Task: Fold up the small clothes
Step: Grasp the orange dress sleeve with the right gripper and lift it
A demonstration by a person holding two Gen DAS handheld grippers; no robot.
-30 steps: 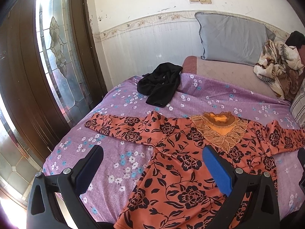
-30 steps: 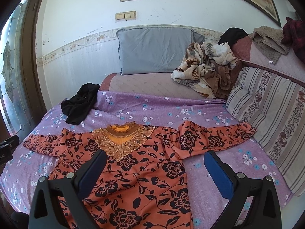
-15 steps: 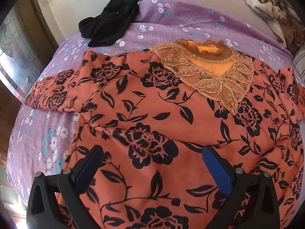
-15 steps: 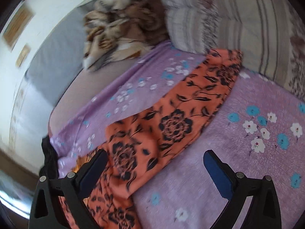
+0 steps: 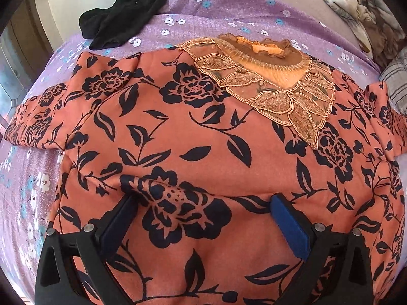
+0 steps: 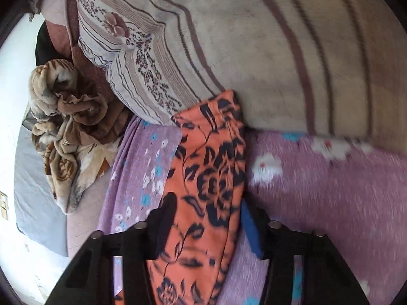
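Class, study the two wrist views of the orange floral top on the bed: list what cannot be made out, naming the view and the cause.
- Hem of the orange floral top: left wrist view, cut off by the bottom edge and hidden behind the left gripper.
- Sleeve cuff: right wrist view, tucked against the striped cushion.
- Whether the closing right gripper already pinches the sleeve: right wrist view, motion blur.

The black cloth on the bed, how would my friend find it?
Start at the bed with the purple flowered sheet. An orange dress lies spread across it; look past its left shoulder, near the bed's far edge. The black cloth sits there crumpled, the only plain dark thing, with no pattern.
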